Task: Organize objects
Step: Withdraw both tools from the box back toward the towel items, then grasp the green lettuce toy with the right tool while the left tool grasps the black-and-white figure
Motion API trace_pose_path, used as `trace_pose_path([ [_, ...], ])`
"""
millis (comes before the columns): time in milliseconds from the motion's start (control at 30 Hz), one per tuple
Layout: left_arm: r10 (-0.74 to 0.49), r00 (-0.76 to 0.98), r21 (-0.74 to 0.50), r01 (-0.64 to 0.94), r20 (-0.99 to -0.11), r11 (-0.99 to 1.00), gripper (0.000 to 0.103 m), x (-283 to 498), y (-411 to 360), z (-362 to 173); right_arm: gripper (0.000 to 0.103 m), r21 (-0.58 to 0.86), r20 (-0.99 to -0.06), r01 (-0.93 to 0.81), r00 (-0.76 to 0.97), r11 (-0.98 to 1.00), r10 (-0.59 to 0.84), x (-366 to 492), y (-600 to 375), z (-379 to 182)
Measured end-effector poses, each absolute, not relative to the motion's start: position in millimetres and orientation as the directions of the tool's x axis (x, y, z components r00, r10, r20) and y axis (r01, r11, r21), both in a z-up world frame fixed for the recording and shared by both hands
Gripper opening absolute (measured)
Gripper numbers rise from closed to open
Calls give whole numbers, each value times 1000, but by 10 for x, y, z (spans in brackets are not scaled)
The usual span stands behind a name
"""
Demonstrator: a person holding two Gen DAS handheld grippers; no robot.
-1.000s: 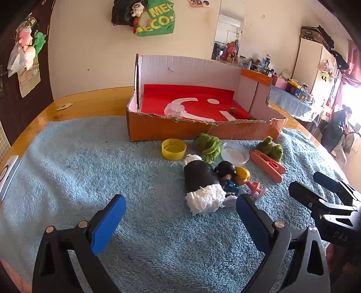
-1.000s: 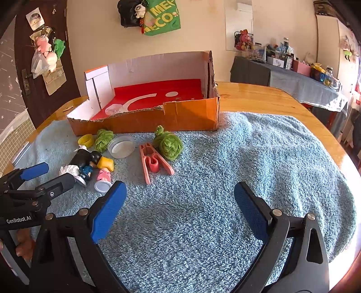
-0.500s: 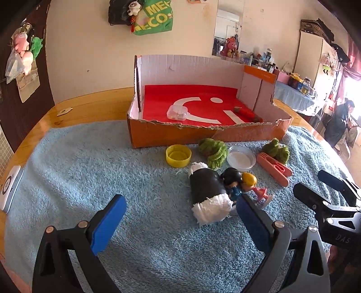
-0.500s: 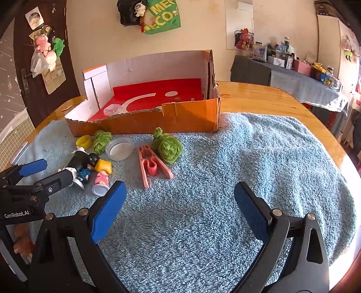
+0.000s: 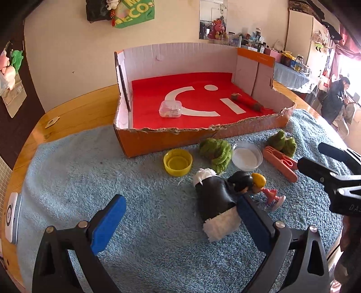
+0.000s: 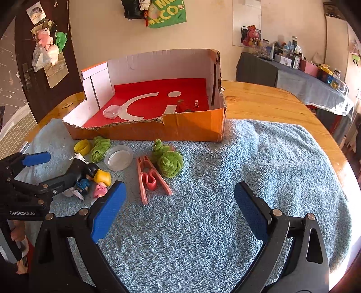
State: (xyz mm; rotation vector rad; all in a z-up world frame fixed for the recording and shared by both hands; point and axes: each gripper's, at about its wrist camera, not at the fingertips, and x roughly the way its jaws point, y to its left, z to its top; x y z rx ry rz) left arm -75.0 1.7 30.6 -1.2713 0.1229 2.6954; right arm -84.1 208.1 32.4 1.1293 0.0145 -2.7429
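Writing: "MINISO" is printed in white on the red floor of the box [image 6: 194, 130]; "GenRobot.AI" stands on the left gripper [image 6: 38, 171] body in the right view; "DAS…" on the right gripper [image 5: 338, 157] is cut off; the green wall banner [image 6: 167, 11] shows only "ME" and "ECO".
Left gripper: fingers wide apart, holding nothing, low over the towel [image 5: 90, 169]; its right pad [image 5: 250, 216] is just beside the black roll [image 5: 214, 198].
Right gripper: fingers wide apart, empty, over bare towel to the right of the objects.
Black roll: lies on its side on the towel, white stuffing at both ends, long axis running from far to near in the left view.
Doll [image 5: 250, 182]: lies touching the roll, dark head toward the roll, pink foot pointing right; its body is partly hidden by the left gripper.
Clip [image 6: 151, 178]: pink, flat on the towel, open legs toward the camera in the right view.
Green yarn: one bundle [image 5: 216, 151] between the yellow cap [image 5: 178, 162] and the clear lid [image 5: 247, 155], another [image 6: 168, 161] touching the clip.
In the box: a clear small case [image 5: 170, 108] and a brown stick [image 5: 246, 101], hard to make out.
Table [image 6: 270, 103]: wooden, towel on it, box at the towel's far edge.
Person [image 5: 336, 97]: far right, blurred.
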Motion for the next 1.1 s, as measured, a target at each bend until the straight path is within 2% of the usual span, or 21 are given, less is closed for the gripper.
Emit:
trace_pose_path([
  [133, 99, -626, 39, -204, -773, -978, 101, -770, 71, 297, 98, 9, -733, 135, -673, -991, -98, -1072, 2103, 307],
  [600, 99, -626, 41, -205, -774, -978, 101, -724, -118, 343, 98, 74, -758, 150, -634, -986, -154, -1326, 2131, 233],
  [833, 72, -637, 106, -236, -767, -966, 98, -781, 85, 296, 98, 81, -762, 160, -626, -984, -165, -1363, 2109, 217],
  [900, 71, -632, 104, -235, -772, -966, 92, -815, 94, 266, 97, 79, -762, 165, -626, -983, -166, -1363, 2100, 210],
  [967, 98, -612, 67, -240, -785, -968, 82, -848, 77, 235, 95, 77, -762, 173, -625, -982, -170, -1362, 2092, 205],
  [1033, 146, -595, 9, -249, -790, -968, 73, -860, 57, 223, 80, 88, -764, 178, -619, -980, -182, -1370, 2091, 194],
  [1100, 159, -598, -4, -251, -785, -968, 68, -848, 58, 231, 74, 114, -762, 187, -613, -976, -207, -1372, 2090, 189],
])
